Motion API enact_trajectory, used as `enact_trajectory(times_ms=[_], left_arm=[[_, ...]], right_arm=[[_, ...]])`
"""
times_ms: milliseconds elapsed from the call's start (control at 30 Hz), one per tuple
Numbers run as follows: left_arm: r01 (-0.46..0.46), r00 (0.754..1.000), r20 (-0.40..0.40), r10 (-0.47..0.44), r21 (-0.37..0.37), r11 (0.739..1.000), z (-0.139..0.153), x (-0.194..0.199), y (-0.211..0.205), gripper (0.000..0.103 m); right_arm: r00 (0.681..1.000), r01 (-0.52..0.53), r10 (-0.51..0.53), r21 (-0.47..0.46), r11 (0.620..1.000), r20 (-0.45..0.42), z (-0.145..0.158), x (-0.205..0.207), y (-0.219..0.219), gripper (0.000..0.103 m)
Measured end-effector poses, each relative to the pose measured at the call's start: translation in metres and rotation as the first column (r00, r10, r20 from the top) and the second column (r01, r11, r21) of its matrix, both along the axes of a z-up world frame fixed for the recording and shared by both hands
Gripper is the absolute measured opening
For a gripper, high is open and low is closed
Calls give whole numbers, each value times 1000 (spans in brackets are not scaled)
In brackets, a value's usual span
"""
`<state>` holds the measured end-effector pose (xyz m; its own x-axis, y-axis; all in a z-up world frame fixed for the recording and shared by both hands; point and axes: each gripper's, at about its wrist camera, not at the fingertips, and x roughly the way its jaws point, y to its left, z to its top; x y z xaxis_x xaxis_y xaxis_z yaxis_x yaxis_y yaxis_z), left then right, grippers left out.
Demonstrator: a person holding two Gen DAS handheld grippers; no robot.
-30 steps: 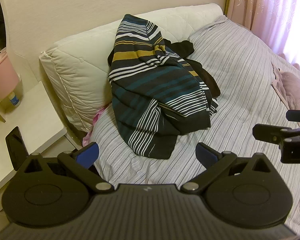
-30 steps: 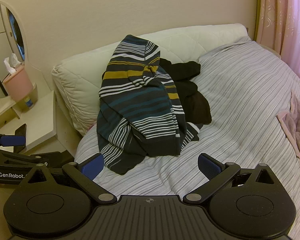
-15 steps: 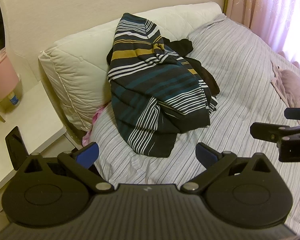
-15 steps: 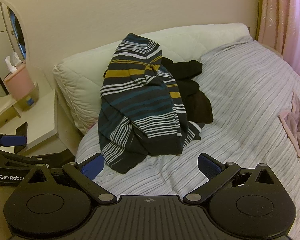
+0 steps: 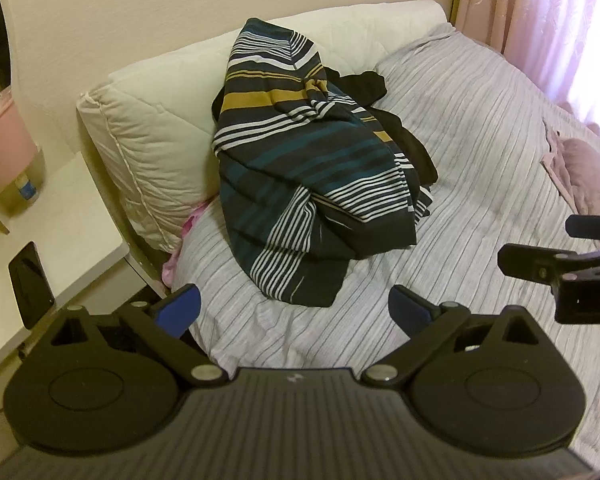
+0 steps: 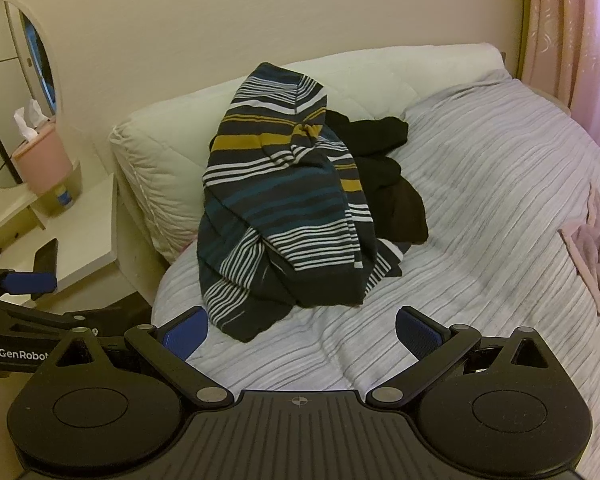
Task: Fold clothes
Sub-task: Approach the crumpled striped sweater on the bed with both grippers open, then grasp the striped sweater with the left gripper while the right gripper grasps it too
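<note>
The bed (image 5: 480,152) is bare in front of both tongs, so the way to the near edge of the striped top (image 5: 300,184) is free. Behind it the pillow (image 5: 148,120) and the wall close the way. A black garment (image 6: 392,184) lies touching its right side. At the left the nightstand (image 6: 88,248) with a phone (image 5: 30,284) stands near. A pink cloth (image 5: 580,172) lies well apart at the right.
</note>
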<state>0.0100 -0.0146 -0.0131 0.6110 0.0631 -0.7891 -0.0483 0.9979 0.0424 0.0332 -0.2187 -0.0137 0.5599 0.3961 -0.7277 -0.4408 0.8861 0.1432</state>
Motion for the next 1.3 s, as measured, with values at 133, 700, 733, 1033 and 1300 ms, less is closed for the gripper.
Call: enact_trajectory(times_ms=[133,700,733,1033,1300], left_arm=[[-10,1000,3,10,11,1000,0,0,-7,99],[-79,997,-9,79,3,997,-7,14,-37,99],[-77,997,-1,77,10,997,-6,15,-37,99],[-38,998,49,34,93,995,-7,70,-11,100],[160,985,41,-168,154,975,-31,205,12,100]], right_arm=[[1000,2,-2,1,1000,0,-2,2,-8,102],[999,-37,36,6,999,8,-3,15,-57,102],[999,-38,38,7,999,9,-4,17,-59,102],[997,-49,49,6,999,57,-5,60,-54,102],[990,-74,81,-61,995,112,-21,146,-7,102]])
